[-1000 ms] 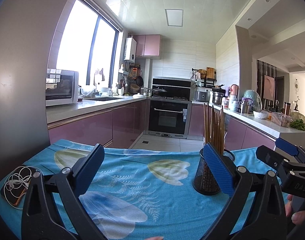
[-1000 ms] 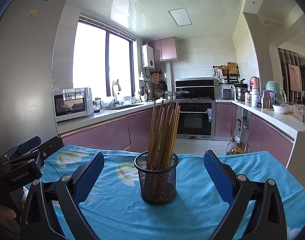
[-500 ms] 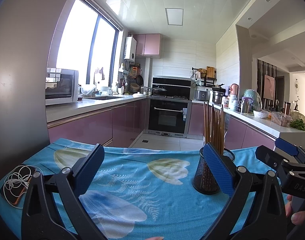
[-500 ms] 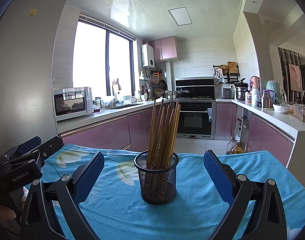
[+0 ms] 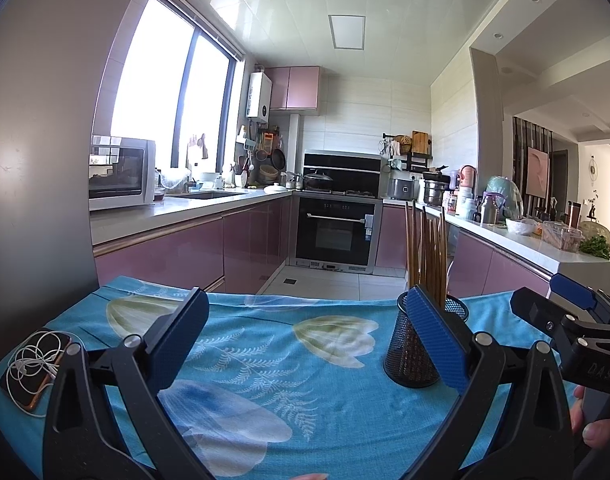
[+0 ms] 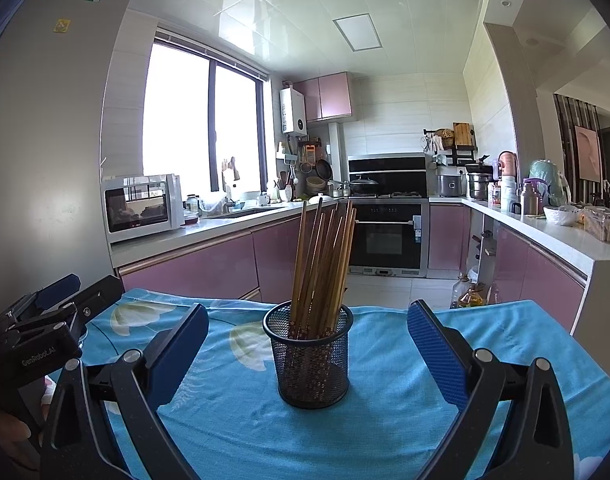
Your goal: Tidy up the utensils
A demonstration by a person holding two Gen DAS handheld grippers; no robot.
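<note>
On the table, covered by a blue flowered cloth (image 6: 385, 420), one black mesh cup (image 6: 312, 354) stands upright with a bundle of wooden chopsticks (image 6: 325, 264) in it, tips down, leaning slightly apart from one another. In the right wrist view the cup sits straight ahead between the spread fingers of the right gripper (image 6: 308, 354), near it but not touched; its jaws stand wide apart and hold nothing. The left gripper (image 5: 307, 344) is likewise spread wide and empty, over bare cloth, with the cup off to its right and partly behind its right finger. No loose chopstick or other utensil lies on the cloth in either view, so the sorting looks finished, or else not begun if the chopsticks are meant to come out; the pictures cannot settle which. Counting: one cup; roughly ten chopsticks, though they overlap too much for an exact number; two grippers. At the near left edge lies one phone (image 5: 35, 368) with one white earphone cord (image 5: 29, 356) coiled on it, well apart from the cup.
</note>
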